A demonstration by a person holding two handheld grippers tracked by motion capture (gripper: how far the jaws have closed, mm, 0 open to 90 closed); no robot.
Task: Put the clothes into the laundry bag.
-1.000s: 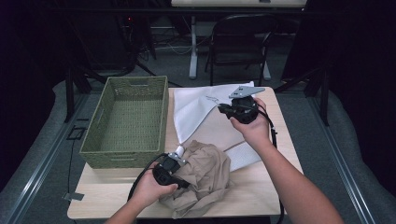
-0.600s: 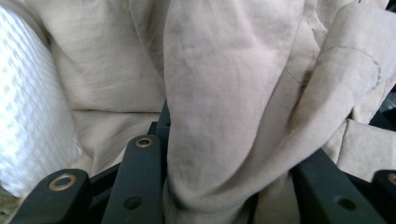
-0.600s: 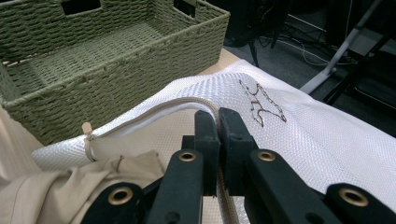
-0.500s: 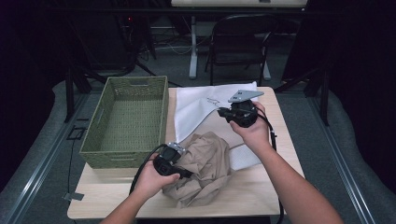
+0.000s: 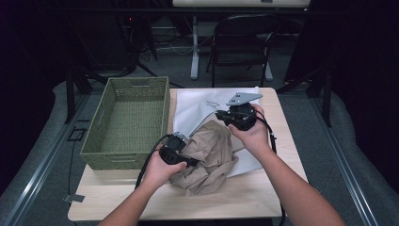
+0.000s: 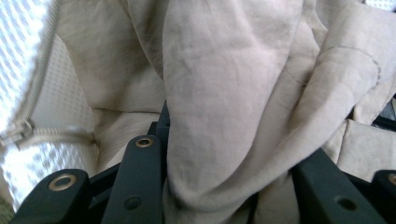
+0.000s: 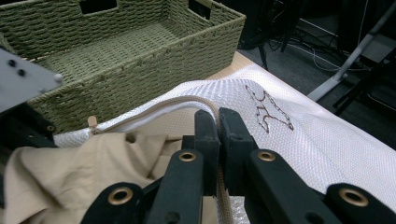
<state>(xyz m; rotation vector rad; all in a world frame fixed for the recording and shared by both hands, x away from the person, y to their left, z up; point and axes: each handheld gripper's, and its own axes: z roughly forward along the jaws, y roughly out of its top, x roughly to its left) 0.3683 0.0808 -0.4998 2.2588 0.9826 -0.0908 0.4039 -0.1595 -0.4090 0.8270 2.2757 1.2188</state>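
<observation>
Beige garment (image 6: 224, 93) bunched between left gripper (image 6: 224, 186) fingers, right gripper (image 7: 218, 140) fingers pinching mesh bag (image 7: 299, 154) edge.

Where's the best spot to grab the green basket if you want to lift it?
Probably by the cut-out handle slots in the short end walls of the green basket, coming from above at each end. The woven walls stand upright and the basket is open and empty.

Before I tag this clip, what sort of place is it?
Probably a recording studio or lab, not a home: black curtains surround the small wooden table, a folding chair stands behind, and cables run across the grey floor.
</observation>
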